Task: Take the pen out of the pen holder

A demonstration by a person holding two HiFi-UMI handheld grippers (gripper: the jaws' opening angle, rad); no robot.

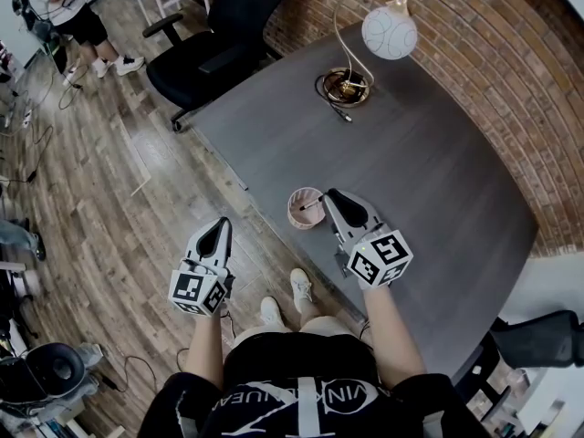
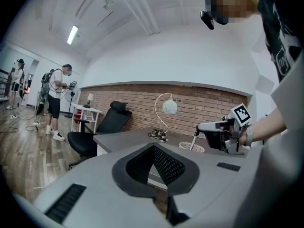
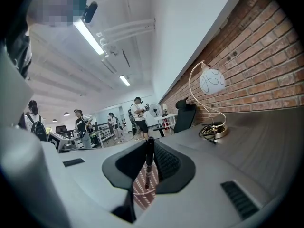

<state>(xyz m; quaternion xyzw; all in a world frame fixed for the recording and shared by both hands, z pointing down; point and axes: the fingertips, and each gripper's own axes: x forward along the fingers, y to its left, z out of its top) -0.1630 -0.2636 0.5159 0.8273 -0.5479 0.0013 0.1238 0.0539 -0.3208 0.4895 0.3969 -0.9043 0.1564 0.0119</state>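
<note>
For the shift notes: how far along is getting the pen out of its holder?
Done: the right gripper is shut on the pen. In hand: the pen hangs over the pen holder, its lower end about at the rim. Still to do: getting it clear of the holder. The left gripper is shut and empty.

Shot from the head camera, steeply down past the person's arms, the grey worktop [image 1: 438, 153] spreads out below, with the left gripper [image 1: 219, 228] and right gripper [image 1: 330, 195] close under the lens. The left gripper view looks almost level across the worktop toward the brick wall [image 2: 204, 110]. The right gripper view runs along that wall toward the open room. All three share the globe lamp [image 1: 390, 32] and the black chair [image 1: 219, 35].
</note>
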